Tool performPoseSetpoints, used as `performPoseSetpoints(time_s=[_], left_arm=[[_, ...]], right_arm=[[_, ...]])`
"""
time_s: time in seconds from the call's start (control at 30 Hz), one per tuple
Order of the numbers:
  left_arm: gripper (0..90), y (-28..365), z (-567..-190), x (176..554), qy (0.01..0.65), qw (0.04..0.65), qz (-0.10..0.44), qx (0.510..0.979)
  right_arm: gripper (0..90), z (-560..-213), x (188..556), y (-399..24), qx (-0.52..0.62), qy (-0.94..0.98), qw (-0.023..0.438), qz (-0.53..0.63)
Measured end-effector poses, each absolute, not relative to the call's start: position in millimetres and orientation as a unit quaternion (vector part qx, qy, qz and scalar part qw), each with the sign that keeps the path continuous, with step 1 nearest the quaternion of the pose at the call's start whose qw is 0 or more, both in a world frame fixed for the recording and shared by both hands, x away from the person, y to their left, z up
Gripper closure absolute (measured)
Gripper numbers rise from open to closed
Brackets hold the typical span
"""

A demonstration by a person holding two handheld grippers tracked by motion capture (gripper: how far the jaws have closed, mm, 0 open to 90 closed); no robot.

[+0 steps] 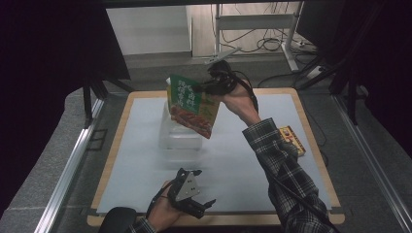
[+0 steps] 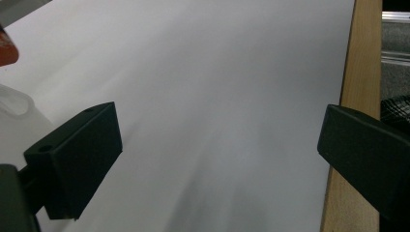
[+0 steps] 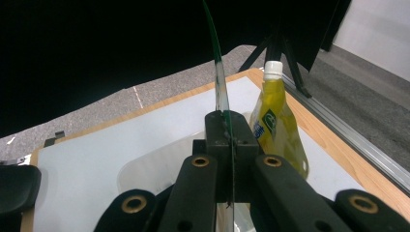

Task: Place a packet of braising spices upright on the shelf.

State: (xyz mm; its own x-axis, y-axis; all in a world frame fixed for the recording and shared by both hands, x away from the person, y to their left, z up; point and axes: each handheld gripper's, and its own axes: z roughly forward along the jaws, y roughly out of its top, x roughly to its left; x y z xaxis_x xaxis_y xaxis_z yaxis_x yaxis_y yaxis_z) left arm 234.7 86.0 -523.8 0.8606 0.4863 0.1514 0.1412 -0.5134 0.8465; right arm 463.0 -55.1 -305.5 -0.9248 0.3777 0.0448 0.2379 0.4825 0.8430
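Note:
A flat food pouch (image 1: 192,104), green on top and red below, hangs tilted in the air over a clear plastic container (image 1: 180,136) at the middle of the table. My right gripper (image 1: 201,87) is shut on the pouch's upper right edge. In the right gripper view the pouch's thin edge (image 3: 220,82) runs up from the closed right gripper (image 3: 227,128), with the container (image 3: 145,169) below it. My left gripper (image 1: 206,204) rests low near the table's front edge, open with nothing in it. The left gripper (image 2: 217,145) points across bare white mat.
A yellow squeeze bottle (image 3: 275,125) with a white cap stands beyond the pouch near the table's wooden edge. A small yellow box (image 1: 291,140) lies at the right side by the sleeve. The white mat (image 1: 141,165) covers the wooden table (image 2: 358,72).

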Motion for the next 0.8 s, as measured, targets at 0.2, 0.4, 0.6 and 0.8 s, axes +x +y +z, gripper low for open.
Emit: performPoseSetpoints(time_s=[0.2,0.4,0.6,0.8], left_arm=[[1.7,86,-524,234,0.186,0.46,0.187,0.847],[1.8,86,-523,235,0.183,0.456,0.189,0.85],[1.7,87,-523,235,0.183,0.457,0.19,0.849],[1.8,86,-524,234,0.183,0.456,0.188,0.85]], right_arm=[[88.9,-307,466,-42,0.175,0.858,0.071,0.478],[88.9,-311,468,-26,0.168,0.862,0.067,0.474],[89.0,-322,472,-16,0.165,0.869,0.066,0.462],[88.9,-329,476,-14,0.169,0.869,0.059,0.461]])
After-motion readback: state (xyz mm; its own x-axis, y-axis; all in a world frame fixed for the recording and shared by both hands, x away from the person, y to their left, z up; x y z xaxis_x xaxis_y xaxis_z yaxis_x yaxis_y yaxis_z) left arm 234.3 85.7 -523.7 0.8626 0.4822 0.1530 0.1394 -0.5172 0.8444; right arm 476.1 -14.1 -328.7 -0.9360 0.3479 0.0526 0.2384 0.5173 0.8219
